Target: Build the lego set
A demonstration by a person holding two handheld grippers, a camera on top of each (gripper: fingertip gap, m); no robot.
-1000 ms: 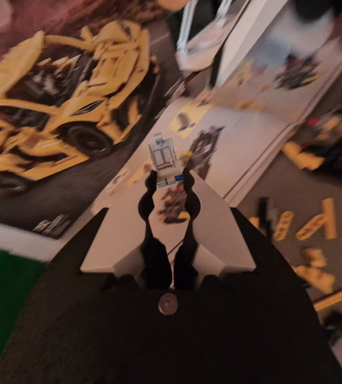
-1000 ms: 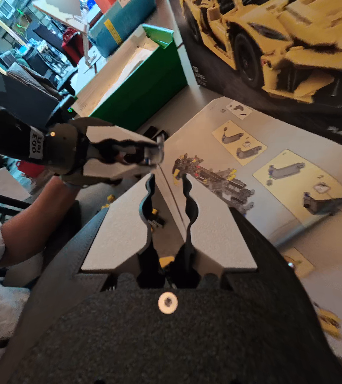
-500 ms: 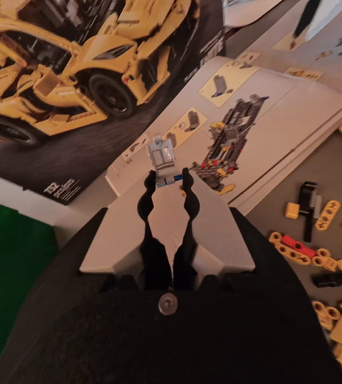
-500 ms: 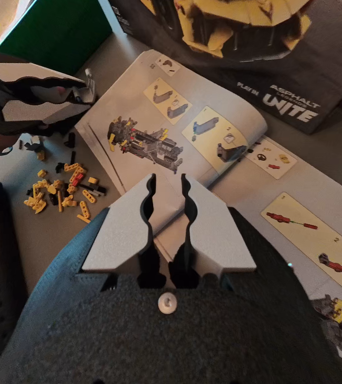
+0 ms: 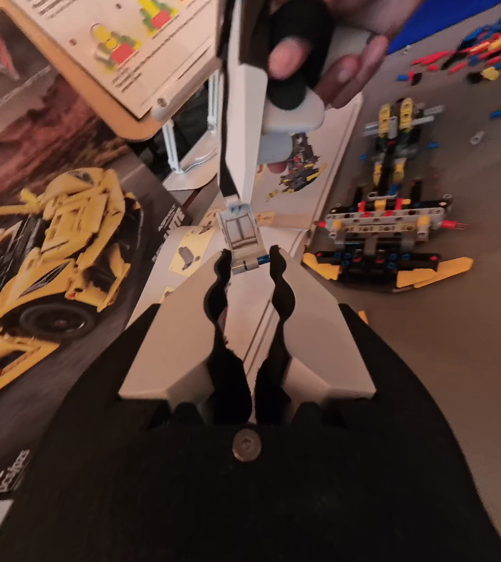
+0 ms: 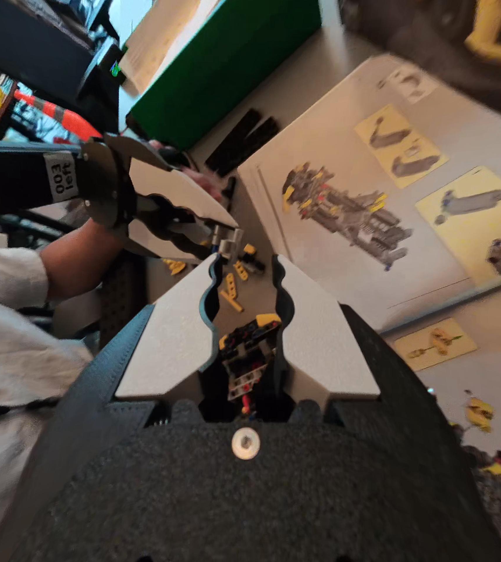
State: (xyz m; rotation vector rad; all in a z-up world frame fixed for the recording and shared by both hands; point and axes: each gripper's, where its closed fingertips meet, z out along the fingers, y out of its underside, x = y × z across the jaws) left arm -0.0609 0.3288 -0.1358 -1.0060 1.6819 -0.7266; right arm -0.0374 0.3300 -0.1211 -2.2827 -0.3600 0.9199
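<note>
My left gripper [image 5: 249,258] is shut on a small light-grey lego piece [image 5: 243,234] with a blue pin at its base, held in the air above the open instruction booklet [image 5: 243,307]. My right gripper [image 6: 246,258] is open and empty. In the left wrist view it comes down from above [image 5: 240,127], held by a hand, and its tip meets the top of the grey piece. In the right wrist view the left gripper [image 6: 225,234] holds the grey piece [image 6: 228,241] just beside my left fingertip. The black, grey and yellow chassis [image 5: 386,231] lies on the table to the right.
The set's box with the yellow car picture [image 5: 45,243] lies at the left. A green box [image 6: 212,60] stands behind the booklet [image 6: 364,213]. Loose yellow pieces [image 6: 234,292] lie under the grippers. A pile of red, blue and yellow bricks [image 5: 486,36] is at the far right.
The right gripper has swung back from over the booklet to the left gripper and now meets the grey piece. The left gripper has turned toward the chassis, still holding the piece.
</note>
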